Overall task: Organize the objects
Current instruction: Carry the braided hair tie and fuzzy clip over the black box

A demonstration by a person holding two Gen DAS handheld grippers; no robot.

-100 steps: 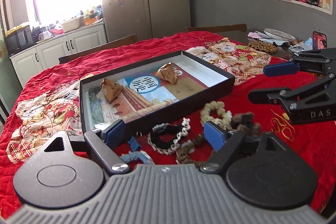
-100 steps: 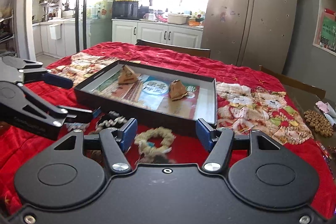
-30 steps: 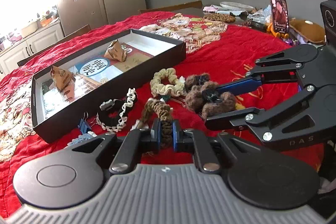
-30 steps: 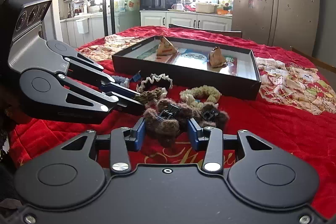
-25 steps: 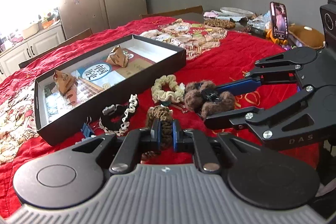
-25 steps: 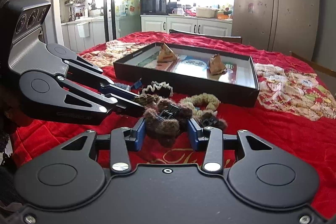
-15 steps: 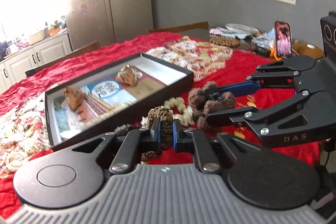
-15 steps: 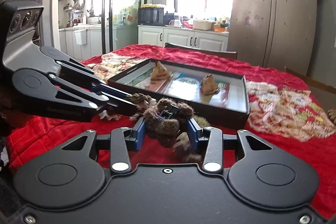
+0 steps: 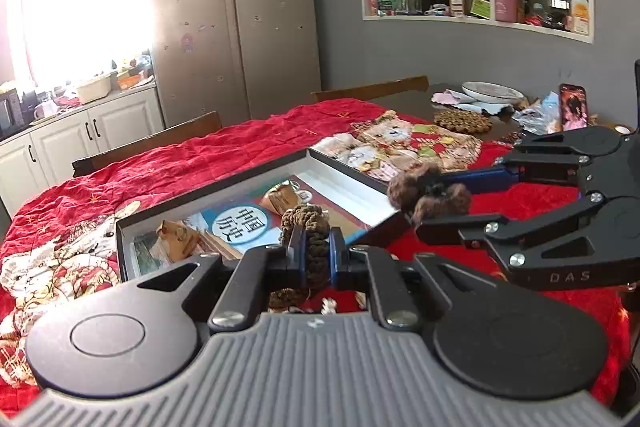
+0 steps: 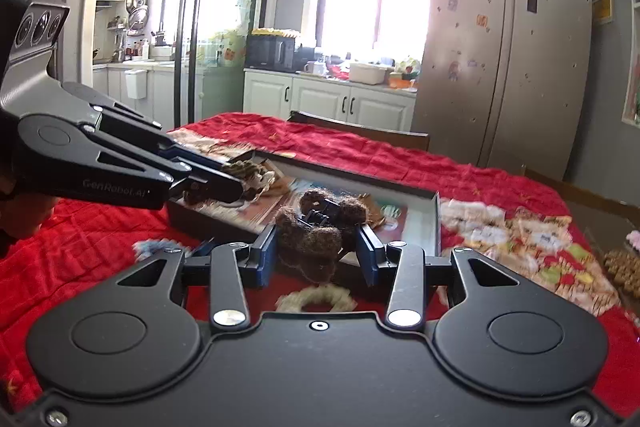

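Observation:
My left gripper is shut on a brown braided hair tie and holds it above the near edge of the black shallow box. My right gripper is shut on a brown fuzzy hair clip, raised near the box's near right corner. In the left wrist view the right gripper holds the fuzzy clip beside the box's right rim. In the right wrist view the left gripper holds the braided tie over the box. Two folded brown paper pieces lie inside the box.
A cream scrunchie and a blue clip lie on the red tablecloth below the grippers. Wooden chair backs stand at the far table edge. A phone, a plate and a bead mat sit at the right.
Both grippers have lifted their hair accessories off the cloth and moved forward towards the box. The left one now holds the tie over the box's near edge.

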